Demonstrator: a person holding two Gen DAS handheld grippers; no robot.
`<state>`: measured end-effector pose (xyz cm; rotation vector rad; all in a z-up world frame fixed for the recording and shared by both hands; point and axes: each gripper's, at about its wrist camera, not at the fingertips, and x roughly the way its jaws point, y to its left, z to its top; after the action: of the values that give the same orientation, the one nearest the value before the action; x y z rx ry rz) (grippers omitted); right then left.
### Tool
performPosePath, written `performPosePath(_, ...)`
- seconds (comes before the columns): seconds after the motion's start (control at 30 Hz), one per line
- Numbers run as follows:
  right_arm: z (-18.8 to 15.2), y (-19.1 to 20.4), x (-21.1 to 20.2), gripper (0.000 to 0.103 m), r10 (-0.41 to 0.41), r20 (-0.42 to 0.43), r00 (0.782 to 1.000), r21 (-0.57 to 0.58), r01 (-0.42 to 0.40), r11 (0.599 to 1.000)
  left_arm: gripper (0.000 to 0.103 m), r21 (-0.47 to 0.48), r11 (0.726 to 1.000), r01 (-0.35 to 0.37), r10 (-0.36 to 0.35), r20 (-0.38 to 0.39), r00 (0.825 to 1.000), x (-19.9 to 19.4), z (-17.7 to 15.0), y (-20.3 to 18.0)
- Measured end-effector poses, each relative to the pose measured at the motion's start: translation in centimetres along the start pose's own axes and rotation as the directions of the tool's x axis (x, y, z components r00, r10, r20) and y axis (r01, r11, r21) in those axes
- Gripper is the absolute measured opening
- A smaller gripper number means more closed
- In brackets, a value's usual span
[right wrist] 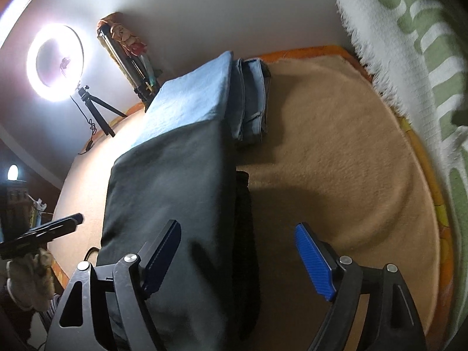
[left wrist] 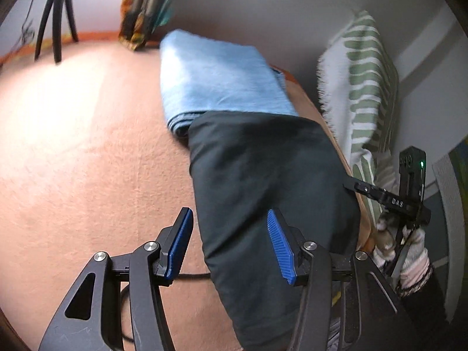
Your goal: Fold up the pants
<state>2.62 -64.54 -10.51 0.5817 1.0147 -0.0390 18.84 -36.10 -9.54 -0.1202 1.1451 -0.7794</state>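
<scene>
I'm looking into a home bedroom: a bed (right wrist: 336, 152) under a peach fleece blanket, a green-striped pillow (left wrist: 362, 87) against the wall, and a lit ring light (right wrist: 55, 61) on a tripod.

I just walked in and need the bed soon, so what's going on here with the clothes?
A person with a gripper in each hand is folding pants on a blanket-covered bed. The dark pants lie folded in a long strip, their far end resting on a light blue folded cloth, beside folded jeans. The left gripper and right gripper both hover open over the near end of the pants, holding nothing.
</scene>
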Motion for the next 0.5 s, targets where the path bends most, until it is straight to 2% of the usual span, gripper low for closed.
performPosePath(0.2,0.1,-0.1,1.6,0.082,0.049,-0.027,0.998,-0.004,-0.049,0.999,0.052,-0.057,0.998,0.012,-0.014,-0.029,0.999,2.2,-0.5,0.9)
performPosePath(0.5,0.8,0.2,2.3,0.084,0.054,-0.041,0.998,-0.034,-0.056,0.998,0.052,-0.046,0.999,-0.029,0.028,-0.016,0.999,3.2,-1.0,0.7)
